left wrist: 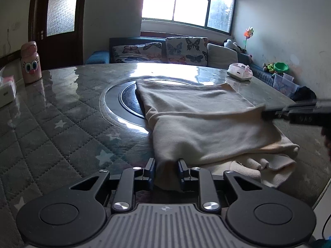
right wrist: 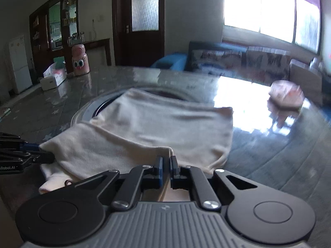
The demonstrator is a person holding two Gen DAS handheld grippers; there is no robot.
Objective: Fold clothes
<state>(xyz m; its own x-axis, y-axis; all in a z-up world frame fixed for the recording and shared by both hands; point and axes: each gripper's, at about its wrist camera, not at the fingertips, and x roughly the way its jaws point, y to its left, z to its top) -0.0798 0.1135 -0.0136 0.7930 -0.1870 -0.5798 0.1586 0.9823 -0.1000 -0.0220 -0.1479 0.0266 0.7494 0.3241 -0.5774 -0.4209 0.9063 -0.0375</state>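
Broadly, the quilt-patterned desk carries a cream garment lying over its round inset. Left gripper and right gripper each pinch a near corner; carry both forward level, keeping the edge taut.

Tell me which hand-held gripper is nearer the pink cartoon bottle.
Left. The left hand-held gripper grips the cream garment on the side facing the pink bottle; the right hand-held gripper grips the garment's far side.
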